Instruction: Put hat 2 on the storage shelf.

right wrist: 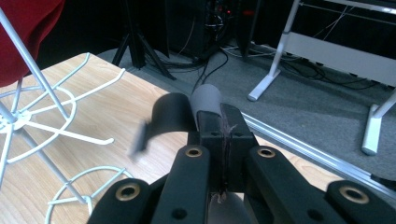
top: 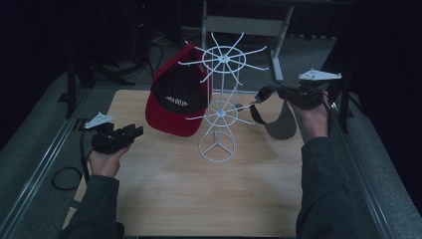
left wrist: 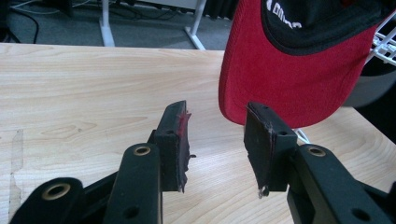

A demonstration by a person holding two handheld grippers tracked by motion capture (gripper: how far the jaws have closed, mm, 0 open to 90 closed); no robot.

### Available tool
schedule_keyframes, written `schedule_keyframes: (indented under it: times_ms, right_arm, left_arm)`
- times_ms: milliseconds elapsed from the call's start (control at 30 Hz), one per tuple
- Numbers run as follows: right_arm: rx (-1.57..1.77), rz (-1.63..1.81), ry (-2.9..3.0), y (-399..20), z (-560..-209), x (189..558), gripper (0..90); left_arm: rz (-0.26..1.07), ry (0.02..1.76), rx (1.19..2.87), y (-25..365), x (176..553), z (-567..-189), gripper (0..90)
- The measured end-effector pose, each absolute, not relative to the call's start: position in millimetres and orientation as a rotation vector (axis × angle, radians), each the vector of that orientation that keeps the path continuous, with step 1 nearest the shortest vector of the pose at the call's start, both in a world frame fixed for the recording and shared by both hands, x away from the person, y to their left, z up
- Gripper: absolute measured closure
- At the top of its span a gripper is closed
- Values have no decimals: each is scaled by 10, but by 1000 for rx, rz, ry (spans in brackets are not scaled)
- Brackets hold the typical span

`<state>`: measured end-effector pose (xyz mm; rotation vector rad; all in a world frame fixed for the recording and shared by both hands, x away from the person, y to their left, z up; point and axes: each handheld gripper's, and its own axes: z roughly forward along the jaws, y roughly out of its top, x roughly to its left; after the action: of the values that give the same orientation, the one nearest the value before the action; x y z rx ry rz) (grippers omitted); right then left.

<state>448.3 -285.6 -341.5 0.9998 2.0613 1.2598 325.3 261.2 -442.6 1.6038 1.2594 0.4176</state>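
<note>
Right of the white wire hat rack (top: 219, 107), the right gripper (top: 284, 93) clamps a grey fabric visor (top: 278, 124); left of it, the left gripper (top: 130, 133) stands open, empty

- The red cap (top: 175, 99) hanging on the white wire rack (top: 219, 107) carries a line of white capital letters on the black front panel above its brim; in the high view the line shows upside down and too small and blurred to make out.
- In the left gripper view the same red cap (left wrist: 289, 79) shows the tail of that white lettering at the top edge, cut off by the frame; a few rounded strokes show, but no whole word can be read.
- No other text, number, brand or sign can be read.
</note>
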Motion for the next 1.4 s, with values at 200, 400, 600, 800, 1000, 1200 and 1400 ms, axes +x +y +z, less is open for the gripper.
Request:
schedule_keyframes:
  times_ms: [200,400,600,800,1000,1200,1400]
  right_arm:
    - [979,1256,2059,-2860,-3361,4443,896]
    - [941,1254,2065,-2854,-3319,4385,896]
    - [930,1262,2056,-2853,-3244,4350,896]
    - [893,1263,2044,-2874,-3105,4311,895]
    - [856,1279,2040,-2905,-2981,4219,895]
    - [807,1272,2048,-2902,-2877,4125,895]
    - [782,1223,2056,-2926,-2824,4091,895]
  left_arm:
    - [418,1259,1604,2613,3248,-4423,602]
    - [419,1262,1600,2624,3240,-4426,601]
    - [419,1264,1597,2633,3237,-4431,601]
    - [423,1265,1595,2646,3230,-4431,601]
    - [423,1269,1590,2651,3230,-4433,600]
    - [422,1266,1594,2637,3233,-4432,599]
    - [426,1270,1589,2650,3226,-4431,594]
